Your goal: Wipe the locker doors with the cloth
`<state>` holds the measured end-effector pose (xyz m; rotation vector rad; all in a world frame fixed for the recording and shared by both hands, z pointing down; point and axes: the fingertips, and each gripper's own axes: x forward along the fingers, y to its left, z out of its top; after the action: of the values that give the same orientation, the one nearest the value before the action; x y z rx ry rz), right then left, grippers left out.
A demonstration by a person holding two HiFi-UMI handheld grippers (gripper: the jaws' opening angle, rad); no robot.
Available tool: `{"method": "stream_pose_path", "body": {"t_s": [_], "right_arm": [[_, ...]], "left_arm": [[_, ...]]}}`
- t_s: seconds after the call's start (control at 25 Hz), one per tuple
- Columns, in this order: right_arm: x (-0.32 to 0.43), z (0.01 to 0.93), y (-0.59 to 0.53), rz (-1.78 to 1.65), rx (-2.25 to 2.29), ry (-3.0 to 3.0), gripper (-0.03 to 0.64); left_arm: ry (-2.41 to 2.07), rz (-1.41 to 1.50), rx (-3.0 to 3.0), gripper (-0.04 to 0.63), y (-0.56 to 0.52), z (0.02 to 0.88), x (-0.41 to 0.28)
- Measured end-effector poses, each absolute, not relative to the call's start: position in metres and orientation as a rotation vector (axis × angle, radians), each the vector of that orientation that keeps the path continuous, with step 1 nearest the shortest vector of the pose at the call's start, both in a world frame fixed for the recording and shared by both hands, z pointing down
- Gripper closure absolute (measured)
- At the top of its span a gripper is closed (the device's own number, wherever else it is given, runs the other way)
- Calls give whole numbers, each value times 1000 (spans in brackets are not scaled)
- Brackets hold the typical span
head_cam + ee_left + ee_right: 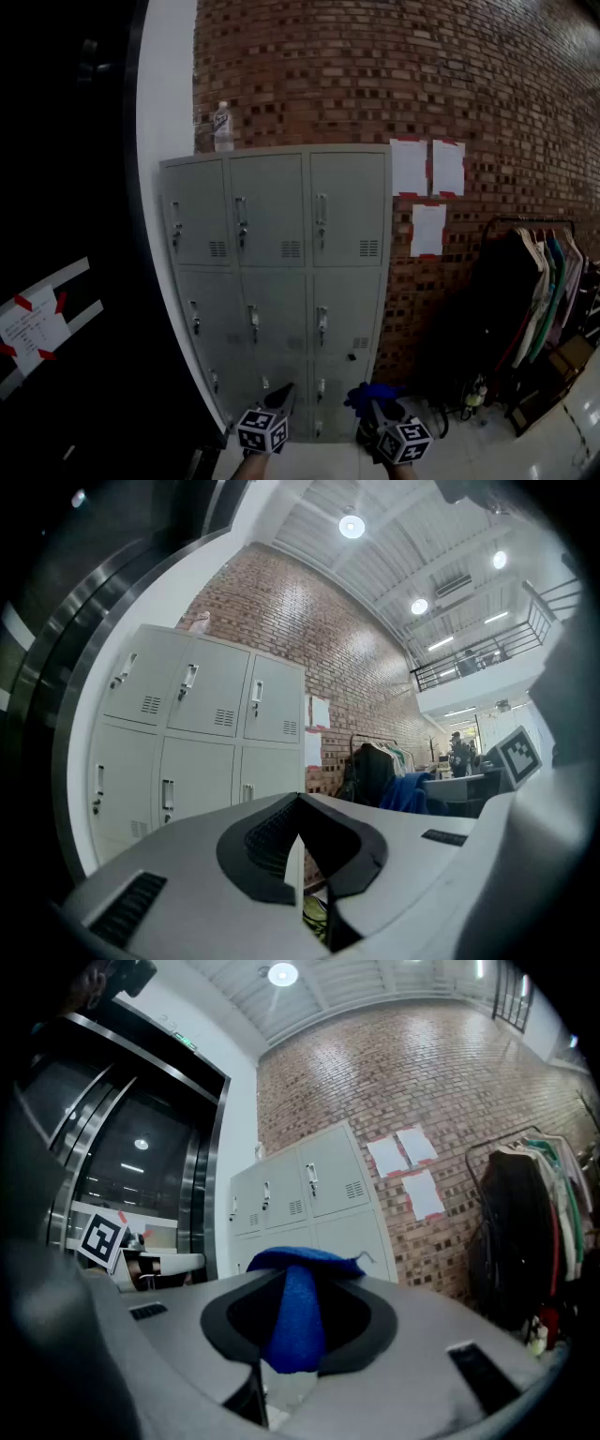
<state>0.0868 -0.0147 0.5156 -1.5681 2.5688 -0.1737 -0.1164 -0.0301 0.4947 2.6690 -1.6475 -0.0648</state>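
Observation:
Grey lockers (277, 272) stand against the brick wall, three doors wide, all doors closed; they also show in the left gripper view (197, 733) and the right gripper view (300, 1199). A blue cloth (295, 1312) is pinched in my right gripper (298, 1349), which is shut on it; from the head view the cloth (370, 394) shows at the bottom, in front of the lowest locker row. My left gripper (298, 855) is shut with nothing in it, low at the bottom (281, 403) beside the right one. Both grippers are apart from the locker doors.
A plastic bottle (222, 127) stands on top of the lockers. White papers (427, 192) are taped to the brick wall. A clothes rack (534, 291) with hanging garments stands at the right. A dark lift doorway (66, 281) is at the left.

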Motion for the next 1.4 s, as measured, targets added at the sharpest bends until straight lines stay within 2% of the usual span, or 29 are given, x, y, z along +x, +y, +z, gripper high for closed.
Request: {"method": "stream_pose_path", "body": {"t_s": [0.16, 0.28, 0.44, 0.6, 0.76, 0.96, 1.12, 1.4], "right_arm": [[50, 505, -137, -199, -1572, 2553, 514], [17, 463, -216, -115, -1525, 2574, 514], [-10, 419, -288, -33, -1477, 2591, 514], [-5, 394, -340, 6, -1485, 2577, 514], [-8, 333, -380, 99, -1415, 2580, 515], [-38, 149, -418, 451, -1312, 2493, 515], [-59, 33, -437, 576, -1306, 2462, 515], [-72, -1, -466, 668, -1437, 2456, 512]], "left_arm": [[-1644, -43, 2701, 597, -143, 476, -144], [-1618, -57, 2755, 598, -220, 439, -158], [-1630, -46, 2795, 597, -299, 402, -161], [-1632, -60, 2826, 597, -355, 379, -151], [-1673, -96, 2834, 598, -381, 359, -148], [-1735, -175, 2852, 597, -401, 319, -148], [-1758, -155, 2869, 597, -410, 307, -143], [-1792, -167, 2845, 598, -424, 299, -155]]}}
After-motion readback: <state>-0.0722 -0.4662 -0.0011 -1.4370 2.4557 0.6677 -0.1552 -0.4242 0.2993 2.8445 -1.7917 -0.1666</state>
